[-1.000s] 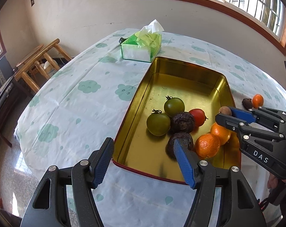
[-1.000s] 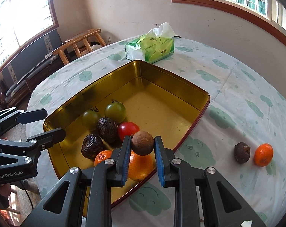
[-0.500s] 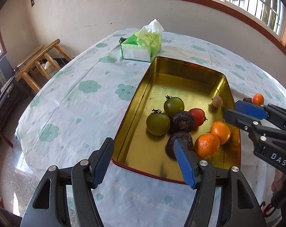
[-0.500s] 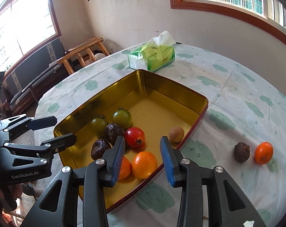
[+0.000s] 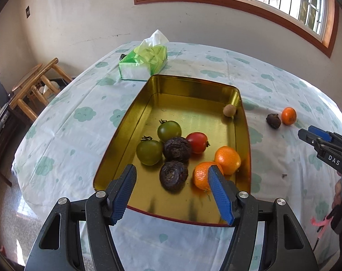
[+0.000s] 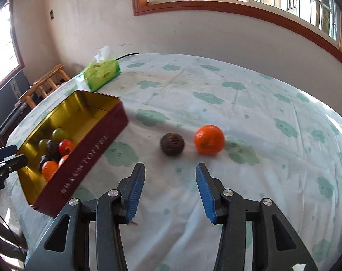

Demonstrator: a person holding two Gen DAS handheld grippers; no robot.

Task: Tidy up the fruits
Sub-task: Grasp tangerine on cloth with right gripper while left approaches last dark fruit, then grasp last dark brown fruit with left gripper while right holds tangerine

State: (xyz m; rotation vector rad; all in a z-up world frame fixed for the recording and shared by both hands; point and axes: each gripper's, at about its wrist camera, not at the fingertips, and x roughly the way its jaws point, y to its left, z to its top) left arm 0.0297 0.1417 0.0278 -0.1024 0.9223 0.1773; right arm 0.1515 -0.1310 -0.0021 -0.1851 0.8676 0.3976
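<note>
Right wrist view: the gold tin (image 6: 89, 122) holding fruit is sitting at left, the dark wrinkled fruit (image 6: 172, 143) and loose orange (image 6: 208, 139) are lying at centre, beyond the right gripper (image 6: 170, 194), gaping wide and empty. Left gripper (image 5: 172, 193) is also spreading wide, empty.

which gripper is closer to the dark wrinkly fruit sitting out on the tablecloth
Right. The right gripper hangs open just short of the dark fruit, next to the orange. The left gripper hovers open over the tin's near end.
</note>
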